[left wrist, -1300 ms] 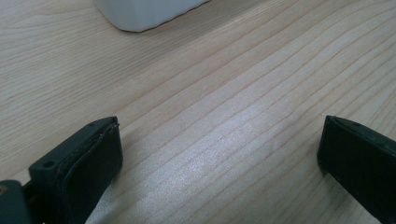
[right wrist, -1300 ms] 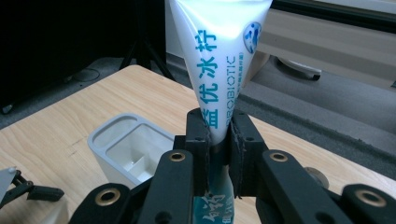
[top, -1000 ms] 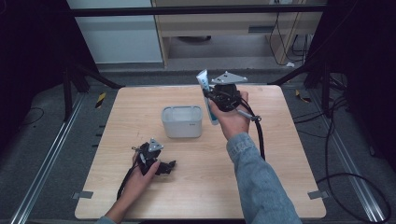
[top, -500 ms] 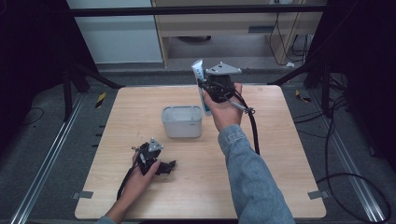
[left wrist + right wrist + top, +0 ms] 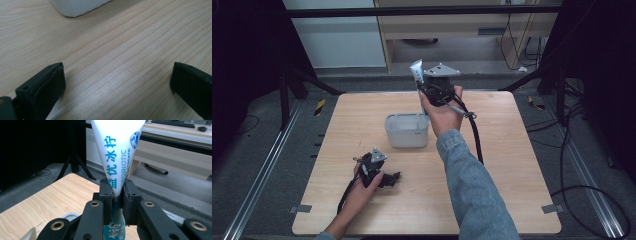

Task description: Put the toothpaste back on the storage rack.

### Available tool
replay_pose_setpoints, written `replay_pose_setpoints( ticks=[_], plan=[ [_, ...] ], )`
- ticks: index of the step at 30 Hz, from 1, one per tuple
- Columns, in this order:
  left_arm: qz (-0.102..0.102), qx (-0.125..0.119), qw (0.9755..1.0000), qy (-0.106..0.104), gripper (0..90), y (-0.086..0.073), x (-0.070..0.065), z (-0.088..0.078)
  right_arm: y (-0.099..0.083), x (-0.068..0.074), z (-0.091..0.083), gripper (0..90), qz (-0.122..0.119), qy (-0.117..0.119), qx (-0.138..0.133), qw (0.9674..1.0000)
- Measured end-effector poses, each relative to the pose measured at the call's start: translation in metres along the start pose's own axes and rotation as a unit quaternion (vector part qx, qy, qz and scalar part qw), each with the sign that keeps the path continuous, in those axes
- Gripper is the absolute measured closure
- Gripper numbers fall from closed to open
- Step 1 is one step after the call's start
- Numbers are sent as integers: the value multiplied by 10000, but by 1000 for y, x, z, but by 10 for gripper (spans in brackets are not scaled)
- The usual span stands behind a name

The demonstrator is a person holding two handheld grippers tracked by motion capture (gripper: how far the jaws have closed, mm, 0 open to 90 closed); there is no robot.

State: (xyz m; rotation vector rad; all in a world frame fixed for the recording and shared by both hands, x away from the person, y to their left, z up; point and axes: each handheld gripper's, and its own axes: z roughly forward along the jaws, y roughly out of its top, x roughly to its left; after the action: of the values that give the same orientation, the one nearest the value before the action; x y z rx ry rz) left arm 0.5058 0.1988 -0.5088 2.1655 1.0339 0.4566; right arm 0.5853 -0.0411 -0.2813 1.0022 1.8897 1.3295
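Toothpaste tube (image 5: 117, 152) reading "PROBIOTIC", clamped in right claw (image 5: 117, 195); left claw (image 5: 117, 82) released.

Right gripper (image 5: 424, 92) holds a white tube (image 5: 416, 71) upright above the tabletop's (image 5: 512, 165) far edge, just behind the white container (image 5: 406, 131) at centre. Left gripper (image 5: 393, 177) rests near the front-left corner.
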Motion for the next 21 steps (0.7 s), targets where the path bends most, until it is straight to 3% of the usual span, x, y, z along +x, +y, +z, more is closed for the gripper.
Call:
replay_pose_setpoints(
  ticks=[15, 21],
  plan=[
    [-5, -4, 10000, 2, 0, 0, 0, 0, 5, 12, 14, 796, 15, 11, -87, 10000],
    [-3, -6, 10000, 3, 0, 0, 0, 0, 6, 16, 16, 795, 145, 123, -200, 9996]
  ],
)
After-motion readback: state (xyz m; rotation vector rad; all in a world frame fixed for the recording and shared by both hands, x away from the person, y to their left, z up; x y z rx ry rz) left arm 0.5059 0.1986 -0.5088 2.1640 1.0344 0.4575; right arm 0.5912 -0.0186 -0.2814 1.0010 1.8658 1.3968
